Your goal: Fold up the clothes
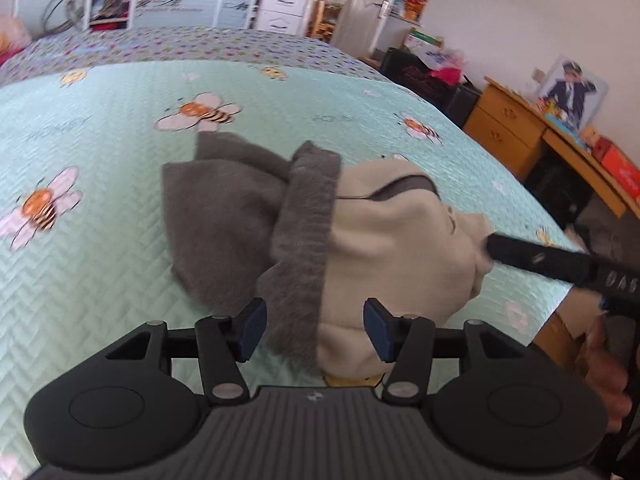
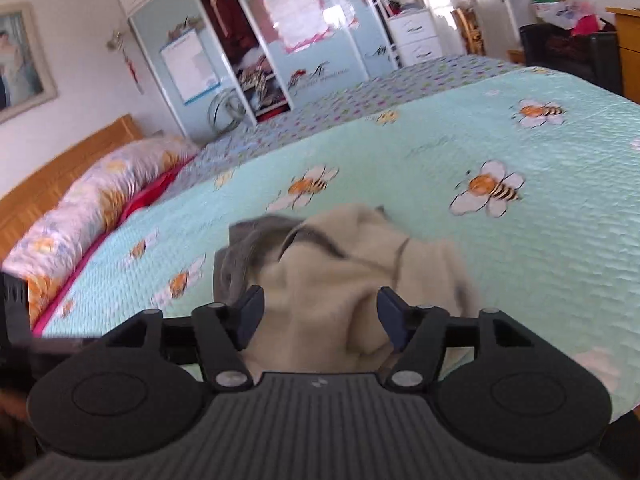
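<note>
A beige garment [image 1: 400, 240] with a grey fleece lining [image 1: 224, 216] lies crumpled on the mint bee-print bedspread [image 1: 100, 280]. My left gripper [image 1: 316, 324] hangs over its near edge. The jaws are open, the cloth lies between the blue pads, and neither pad presses on it. In the left wrist view a black finger [image 1: 540, 258] of the right gripper reaches the beige fabric from the right, with a hand [image 1: 604, 364] behind it. The right wrist view shows the garment [image 2: 320, 264] bunched below my right gripper [image 2: 320, 312], which is open and apart from the cloth.
A wooden desk [image 1: 516, 120] with toys and a photo stands beyond the bed's right side. A black chair [image 1: 424, 76] is near the door. A wardrobe [image 2: 240, 40] lines the far wall. Floral pillows [image 2: 100, 184] lie against a wooden headboard [image 2: 52, 172].
</note>
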{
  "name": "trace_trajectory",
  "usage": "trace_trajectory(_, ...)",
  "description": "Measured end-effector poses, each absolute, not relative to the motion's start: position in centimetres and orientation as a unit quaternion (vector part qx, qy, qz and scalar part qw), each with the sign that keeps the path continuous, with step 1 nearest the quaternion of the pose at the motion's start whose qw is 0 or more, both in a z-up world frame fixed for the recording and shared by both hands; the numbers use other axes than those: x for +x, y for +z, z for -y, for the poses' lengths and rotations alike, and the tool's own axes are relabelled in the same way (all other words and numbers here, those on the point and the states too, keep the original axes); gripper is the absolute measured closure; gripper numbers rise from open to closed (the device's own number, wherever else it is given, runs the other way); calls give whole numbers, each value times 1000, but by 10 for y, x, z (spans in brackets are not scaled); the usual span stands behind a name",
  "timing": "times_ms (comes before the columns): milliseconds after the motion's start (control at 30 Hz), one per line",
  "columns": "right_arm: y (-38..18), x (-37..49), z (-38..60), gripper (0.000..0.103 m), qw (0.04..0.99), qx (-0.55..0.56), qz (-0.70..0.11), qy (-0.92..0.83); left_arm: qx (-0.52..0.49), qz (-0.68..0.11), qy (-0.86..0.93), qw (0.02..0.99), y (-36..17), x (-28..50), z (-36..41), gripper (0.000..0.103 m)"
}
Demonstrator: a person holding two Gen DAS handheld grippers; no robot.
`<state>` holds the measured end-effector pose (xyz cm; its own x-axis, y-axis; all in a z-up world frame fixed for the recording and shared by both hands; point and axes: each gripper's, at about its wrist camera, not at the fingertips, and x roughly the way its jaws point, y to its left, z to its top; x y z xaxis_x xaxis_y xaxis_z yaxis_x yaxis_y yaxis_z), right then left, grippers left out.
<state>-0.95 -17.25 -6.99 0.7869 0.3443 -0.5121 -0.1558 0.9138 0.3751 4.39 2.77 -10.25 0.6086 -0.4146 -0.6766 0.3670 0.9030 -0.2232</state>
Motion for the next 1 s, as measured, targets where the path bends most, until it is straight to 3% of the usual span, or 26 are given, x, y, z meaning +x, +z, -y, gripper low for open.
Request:
trace_trajectory(133, -102, 18, 147, 37, 923, 131, -345, 109, 26, -406, -198, 892, -128, 61, -3, 42)
trace_trajectory(167, -110, 26, 147, 44, 919, 137, -356, 100, 15, -410, -195, 891, -132, 64, -7, 51)
trace_trajectory(200, -118, 31, 150, 56, 914, 151, -363, 95, -5, -412, -195, 890, -134, 67, -14, 73)
trace_trajectory(233, -121, 33, 157, 74, 910, 170, -367, 92, -24, -415, -194, 889, -137, 69, -22, 78)
trace_trajectory(267, -124, 35, 165, 81, 906, 187, -368, 90, -44, -417, -194, 887, -139, 72, -29, 78)
trace_trajectory(367, -106, 25, 191, 90, 921, 206, -322, 79, -102, -404, -201, 886, -130, 71, -53, 84)
trace_trajectory(400, -97, 21, 198, 90, 927, 205, -305, 72, -108, -398, -202, 888, -124, 71, -57, 96)
trace_trajectory(533, -65, 9, 210, 91, 938, 212, -264, 77, -114, -363, -224, 897, -99, 59, -59, 95)
trace_trajectory(600, -68, 12, 203, 91, 935, 193, -287, 74, -108, -359, -231, 898, -95, 53, -54, 93)
trace_trajectory(733, -63, -8, 190, 86, 946, 176, -266, 62, -93, -358, -240, 897, -89, 40, -42, 93)
trace_trajectory(800, -54, -21, 182, 74, 951, 177, -238, 83, -82, -338, -276, 896, -81, 26, -32, 94)
trace_trajectory(833, -51, -23, 177, 62, 950, 178, -235, 101, -69, -327, -296, 895, -76, 19, -24, 94)
trace_trajectory(1000, -48, -8, 167, 57, 922, 226, -268, 163, 0, -301, -340, 891, -75, 3, 8, 94)
